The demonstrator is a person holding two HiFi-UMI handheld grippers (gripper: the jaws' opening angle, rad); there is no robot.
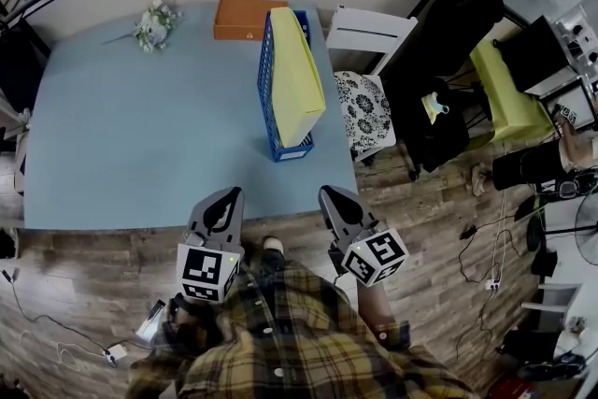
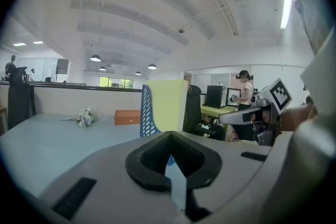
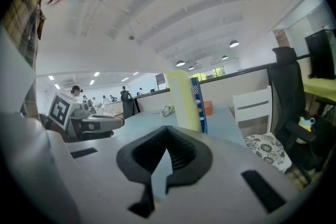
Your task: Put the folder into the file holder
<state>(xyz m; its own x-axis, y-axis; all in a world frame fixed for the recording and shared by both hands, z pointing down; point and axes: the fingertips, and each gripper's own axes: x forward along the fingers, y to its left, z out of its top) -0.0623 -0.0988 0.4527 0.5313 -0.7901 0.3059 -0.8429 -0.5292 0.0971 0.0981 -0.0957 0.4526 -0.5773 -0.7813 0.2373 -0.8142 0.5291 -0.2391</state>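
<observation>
A yellow folder [image 1: 297,75] stands on edge inside the blue file holder [image 1: 266,81] on the right part of the light-blue table [image 1: 140,145], leaning right. The left gripper view shows the folder [image 2: 168,105] and holder [image 2: 148,115] straight ahead; in the right gripper view the folder [image 3: 184,99] hides most of the holder [image 3: 200,102]. My left gripper [image 1: 227,195] and right gripper [image 1: 332,194] hover side by side at the table's near edge, well short of the holder. Both are shut with nothing between the jaws.
An orange box [image 1: 245,19] lies at the table's far edge just behind the holder, and a small flower bunch [image 1: 154,25] at the far left. Right of the table stand a white chair [image 1: 369,33], a patterned cushion [image 1: 364,112] and a black office chair [image 1: 448,61].
</observation>
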